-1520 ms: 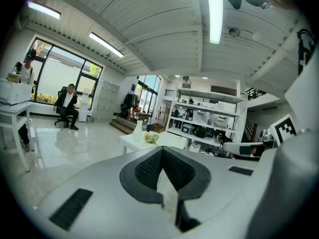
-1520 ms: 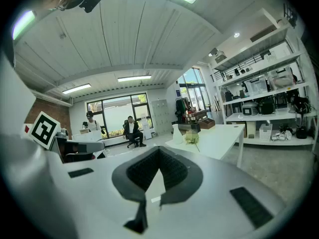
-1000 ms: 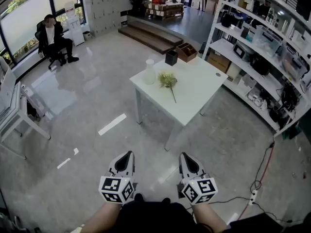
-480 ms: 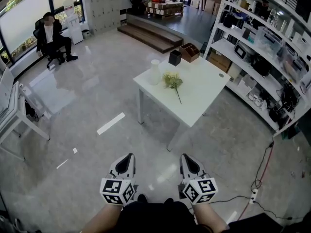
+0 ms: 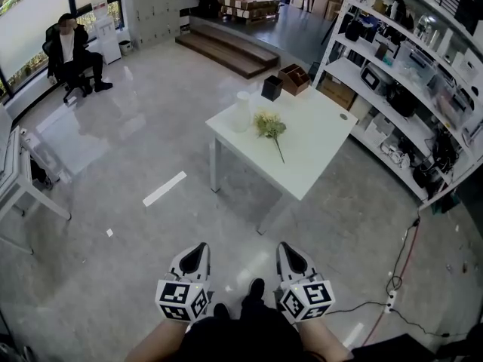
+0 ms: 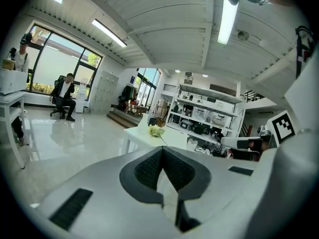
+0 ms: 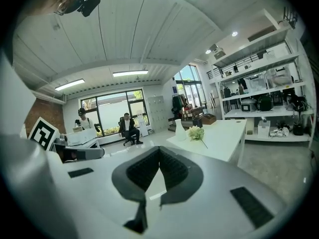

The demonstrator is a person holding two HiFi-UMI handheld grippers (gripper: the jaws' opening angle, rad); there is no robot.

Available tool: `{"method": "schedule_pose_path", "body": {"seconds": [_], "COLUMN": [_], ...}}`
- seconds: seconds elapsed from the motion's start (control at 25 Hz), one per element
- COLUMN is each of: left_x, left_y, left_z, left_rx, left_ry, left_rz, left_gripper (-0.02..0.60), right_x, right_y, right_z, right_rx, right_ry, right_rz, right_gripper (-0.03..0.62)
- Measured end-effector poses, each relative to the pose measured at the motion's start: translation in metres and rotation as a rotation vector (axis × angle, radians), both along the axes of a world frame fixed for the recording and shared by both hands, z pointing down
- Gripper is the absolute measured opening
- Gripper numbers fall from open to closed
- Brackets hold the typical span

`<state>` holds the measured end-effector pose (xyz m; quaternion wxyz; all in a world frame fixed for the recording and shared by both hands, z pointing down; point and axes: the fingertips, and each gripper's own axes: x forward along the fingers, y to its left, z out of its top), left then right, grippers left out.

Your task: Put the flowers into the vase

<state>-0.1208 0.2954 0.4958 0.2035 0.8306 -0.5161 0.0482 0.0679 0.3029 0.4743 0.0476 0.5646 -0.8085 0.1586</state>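
A small bunch of pale flowers [image 5: 269, 126] lies on the white table [image 5: 317, 145], its thin stem toward me. A white vase [image 5: 241, 112] stands upright just left of it near the table's far left corner. The flowers [image 6: 156, 130] and vase [image 6: 145, 123] show far ahead in the left gripper view, and the flowers [image 7: 196, 133] and vase [image 7: 179, 129] in the right gripper view too. My left gripper [image 5: 198, 252] and right gripper [image 5: 287, 253] are low in the head view, well short of the table, both shut and holding nothing.
A black box [image 5: 272, 88] and a brown wooden box [image 5: 293, 79] stand at the table's far edge. Loaded shelving [image 5: 411, 74] runs along the right. A person sits on a chair [image 5: 68, 55] at far left by the windows. Cables and a power strip [image 5: 390, 303] lie on the floor right.
The table and its flowers have shifted slightly in the head view as I step closer. Both grippers stay shut, side by side.
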Motion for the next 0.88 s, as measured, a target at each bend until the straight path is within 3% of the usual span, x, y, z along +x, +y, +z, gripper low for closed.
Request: {"method": "schedule_pose_path", "body": {"seconds": [0.32, 0.88], "left_x": [0.015, 0.093], "left_y": [-0.059, -0.187], "left_z": [0.008, -0.016], "left_rx": [-0.013, 0.013], "left_ry": [-0.029, -0.062], "left_rz": [-0.026, -0.13], "left_gripper": [0.003, 0.003], "right_x": [0.016, 0.075], "right_y": [-0.068, -0.214], "right_z": [0.009, 0.002], "right_rx": [-0.004, -0.007], "right_ry": [-0.013, -0.054], "right_rz": [-0.039, -0.195], "right_gripper": [0.003, 0.003]}}
